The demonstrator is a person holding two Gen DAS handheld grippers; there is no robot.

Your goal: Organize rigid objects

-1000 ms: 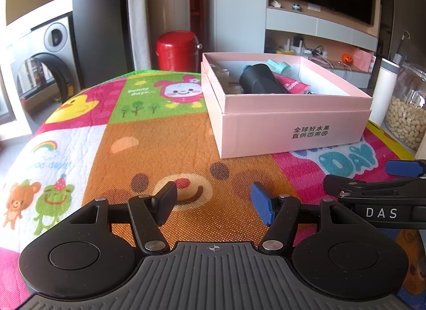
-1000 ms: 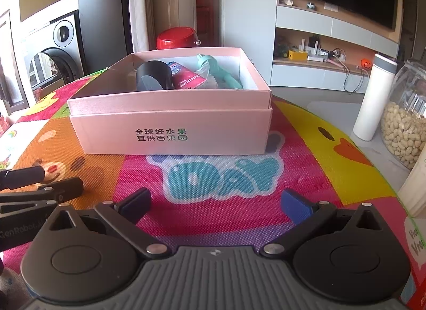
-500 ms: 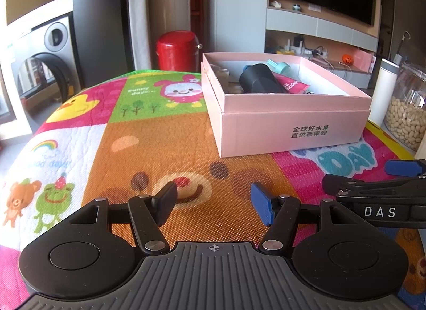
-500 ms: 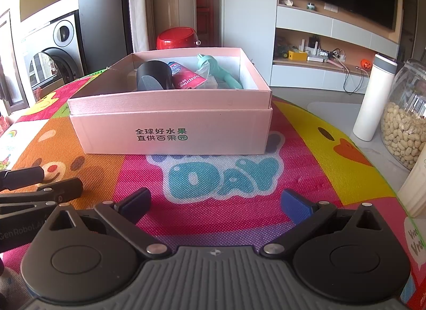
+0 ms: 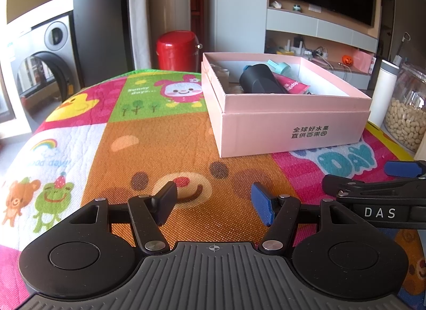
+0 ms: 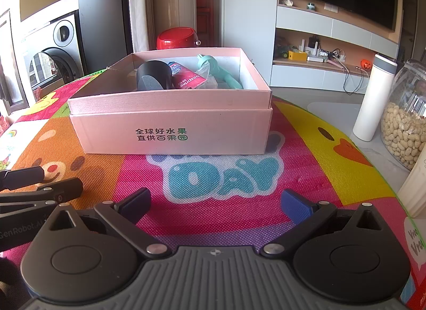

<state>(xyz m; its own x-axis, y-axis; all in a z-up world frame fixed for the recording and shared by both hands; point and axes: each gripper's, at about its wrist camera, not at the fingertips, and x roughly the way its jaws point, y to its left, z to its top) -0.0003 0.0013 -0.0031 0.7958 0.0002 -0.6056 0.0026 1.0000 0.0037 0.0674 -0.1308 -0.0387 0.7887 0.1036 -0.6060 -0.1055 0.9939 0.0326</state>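
Both of my grippers hang with fingers spread wide and nothing between them. On my left gripper (image 5: 213, 202) the dark pad and the blue pad stand well apart over the orange bear patch of the play mat (image 5: 149, 134). On my right gripper (image 6: 217, 204) the gap is wider, above the teal "DAY" lettering on the pink patch. Each gripper shows at the edge of the other's view, so I have them side by side near the mat's front edge.

Beyond the fingertips I see the pink box (image 6: 173, 126), a shallow cardboard tray seated in a slightly larger pink base, with two lines of printed characters on its front wall. It sits toward the far right part of the mat, well apart from either gripper, square to my right camera and angled to my left one.

Inside it I make out a black cylinder (image 6: 154, 75) lying on its side by the left wall, a pink tube (image 6: 187, 80) just beside it, and a mint-green handled piece (image 6: 221, 72) leaning toward the back right corner. Something clear and crinkled lies between tube and green piece; I cannot tell what it is.

Off the mat's right edge stand a white bottle (image 6: 374, 99) and a glass jar of peanuts (image 6: 404, 123). A red bin (image 5: 177, 50) stands behind the far edge.
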